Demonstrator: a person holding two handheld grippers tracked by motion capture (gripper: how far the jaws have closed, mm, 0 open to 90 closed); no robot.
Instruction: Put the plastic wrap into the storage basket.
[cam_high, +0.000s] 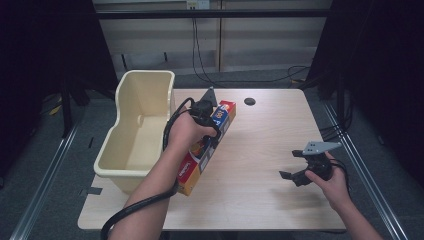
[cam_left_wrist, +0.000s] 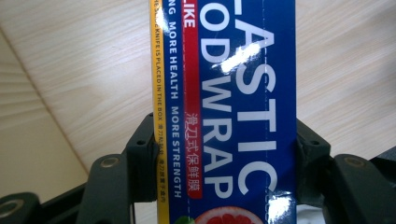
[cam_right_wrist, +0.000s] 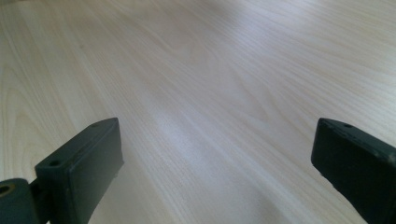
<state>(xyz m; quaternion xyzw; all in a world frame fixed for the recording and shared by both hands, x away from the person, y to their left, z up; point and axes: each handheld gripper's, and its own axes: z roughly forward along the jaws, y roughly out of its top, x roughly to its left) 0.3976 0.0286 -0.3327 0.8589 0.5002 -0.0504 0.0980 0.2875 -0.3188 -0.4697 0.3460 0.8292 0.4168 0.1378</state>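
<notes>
A long blue, red and yellow box of plastic food wrap (cam_high: 207, 145) hangs a little above the wooden table (cam_high: 260, 200), beside the cream bin. My left gripper (cam_high: 210, 125) is shut on its middle. In the left gripper view the box (cam_left_wrist: 229, 116) runs up between the two black jaws, whose pads press on both its long sides. Over the table's right side my right gripper (cam_high: 295, 171) stands open, held by a hand. In the right gripper view its jaws are wide apart with bare table (cam_right_wrist: 201, 93) between them.
A cream plastic bin (cam_high: 131, 150) stands at the table's left edge, its inside bare. A dark round hole (cam_high: 249, 101) sits near the table's far edge. Cables trail over the floor behind the table. Black curtains close in both sides.
</notes>
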